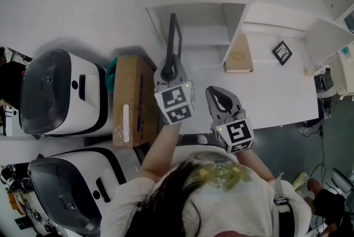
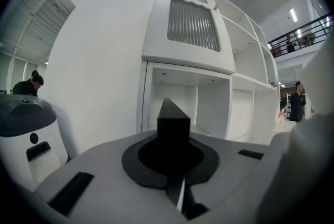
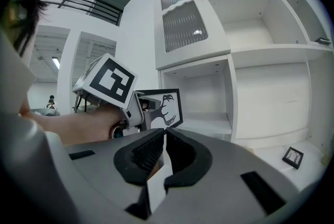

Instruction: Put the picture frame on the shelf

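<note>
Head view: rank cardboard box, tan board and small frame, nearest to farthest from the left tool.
1. Cardboard box, beside the left tool, on its left.
2. Tan board, to its right.
3. Small frame, farthest right.

Bright even light, fisheye-warped edges, blurred foreground

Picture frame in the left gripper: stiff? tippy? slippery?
Picture frame looks rigid: it stands straight out of the left gripper, no sag. Thin edge-on in the head view, so it likely tips easily if stood upright on the shelf. Gripped at one edge only, it may pivot in the fingers.
</note>
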